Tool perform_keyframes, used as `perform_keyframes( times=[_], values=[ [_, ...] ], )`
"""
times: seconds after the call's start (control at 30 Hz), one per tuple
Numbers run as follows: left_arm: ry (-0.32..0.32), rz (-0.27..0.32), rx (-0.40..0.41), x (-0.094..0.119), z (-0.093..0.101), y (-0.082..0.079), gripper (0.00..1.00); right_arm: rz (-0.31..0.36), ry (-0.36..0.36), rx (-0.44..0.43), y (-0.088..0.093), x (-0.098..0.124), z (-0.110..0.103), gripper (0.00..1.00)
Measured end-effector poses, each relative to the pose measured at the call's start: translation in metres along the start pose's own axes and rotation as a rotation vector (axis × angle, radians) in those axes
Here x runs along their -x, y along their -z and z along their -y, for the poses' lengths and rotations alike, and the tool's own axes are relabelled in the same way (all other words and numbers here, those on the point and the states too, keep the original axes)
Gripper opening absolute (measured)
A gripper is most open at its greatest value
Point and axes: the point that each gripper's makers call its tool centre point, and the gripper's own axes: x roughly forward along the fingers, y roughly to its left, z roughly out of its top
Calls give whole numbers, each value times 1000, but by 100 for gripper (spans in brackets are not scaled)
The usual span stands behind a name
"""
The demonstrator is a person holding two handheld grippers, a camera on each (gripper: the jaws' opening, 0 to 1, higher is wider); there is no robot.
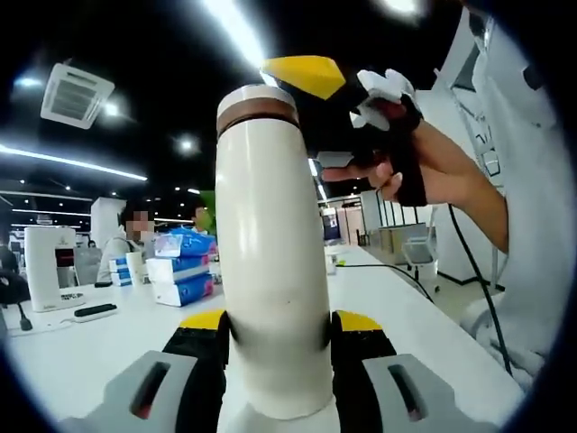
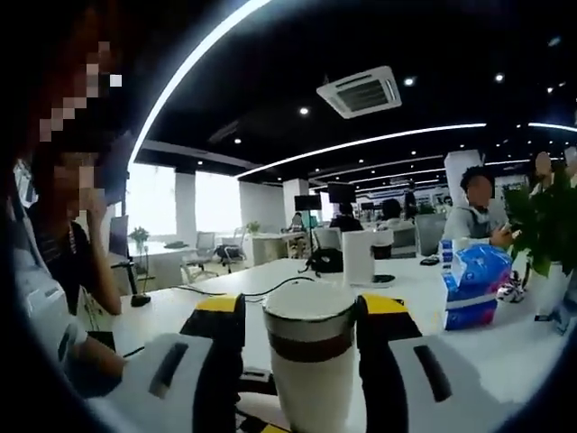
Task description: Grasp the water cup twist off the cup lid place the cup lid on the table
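A tall cream water cup stands upright between the jaws of my left gripper, which is shut on its lower body. A brown band and a white lid top it. My right gripper, black with a yellow tip and held by a person's hand, sits against the lid from the right. In the right gripper view the lid with its brown band stands between the black and yellow jaws of my right gripper, which press on both sides of it.
The long white table carries blue tissue packs, a white appliance and a dark remote. Also on the table are tissue packs, a leafy plant and a black bag. People sit at the far side.
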Motion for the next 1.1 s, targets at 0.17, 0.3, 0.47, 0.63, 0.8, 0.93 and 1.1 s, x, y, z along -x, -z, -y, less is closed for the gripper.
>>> perform_keyframes(
  times=[0.17, 0.3, 0.47, 0.63, 0.8, 0.93, 1.1],
  values=[
    [1, 0, 0, 0, 1, 0, 46, -7, 24, 58, 1, -1, 7, 44],
    [0, 0, 1, 1, 0, 0, 46, -9, -2, 63, 3, 1, 6, 44],
    [1, 0, 1, 1, 0, 0, 46, -18, -64, 75, 3, 1, 5, 44],
    [0, 1, 3, 1, 1, 0, 46, -25, -159, 59, 4, 0, 5, 44],
    [-2, 2, 5, 1, 0, 0, 46, -25, -252, 51, 3, -2, 5, 44],
    [-6, 1, 8, 1, -1, 1, 46, -34, -309, 56, 3, -5, 4, 44],
    [-8, 0, 8, 1, -1, 1, 46, -38, -392, 61, 3, -4, 3, 44]
  ],
)
